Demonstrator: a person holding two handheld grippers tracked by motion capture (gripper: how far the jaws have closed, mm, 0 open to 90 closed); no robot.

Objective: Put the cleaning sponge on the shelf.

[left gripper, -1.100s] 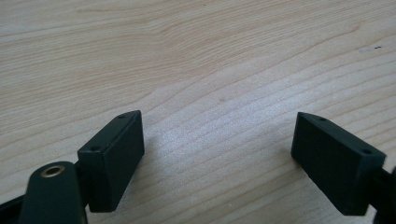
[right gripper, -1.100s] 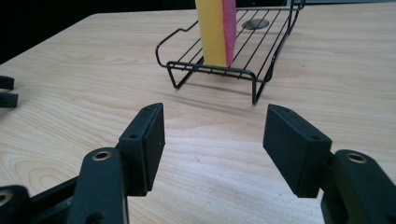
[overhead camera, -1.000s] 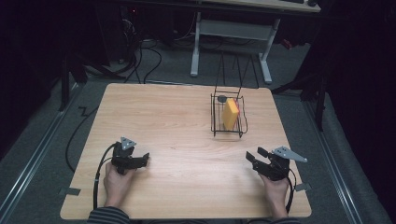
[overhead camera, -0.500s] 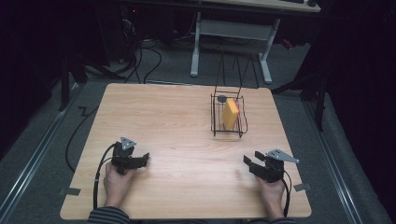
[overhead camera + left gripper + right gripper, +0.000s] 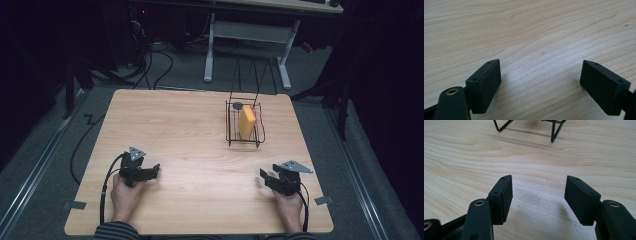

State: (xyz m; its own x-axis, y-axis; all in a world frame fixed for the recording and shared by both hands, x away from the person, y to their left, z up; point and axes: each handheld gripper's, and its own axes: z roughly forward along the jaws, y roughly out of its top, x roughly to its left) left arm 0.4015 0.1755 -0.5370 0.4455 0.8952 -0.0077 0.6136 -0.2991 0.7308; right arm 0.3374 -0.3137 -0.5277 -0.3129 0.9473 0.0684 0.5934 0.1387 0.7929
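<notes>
A black wire basket [image 5: 243,124] stands on the right half of the wooden table [image 5: 190,125]. Inside it a yellow-orange block [image 5: 246,122] leans upright, with a small dark round thing [image 5: 237,105] behind it. My left gripper [image 5: 155,171] rests near the front left of the table, open, with bare wood between its jaws [image 5: 540,80]. At the front right my right gripper [image 5: 263,176] is open too, nothing between its jaws [image 5: 539,195]. The basket's wire feet [image 5: 552,135] stand well beyond the right gripper's jaws.
A person's hands [image 5: 125,197] hold both grippers from the front edge. Cables [image 5: 105,190] trail from each gripper. Beyond the table stands a white desk frame [image 5: 245,35] on grey carpet, with dark cables on the floor.
My right gripper has drawn back toward the front edge and slightly left. The left gripper and the basket have stayed where they were.
</notes>
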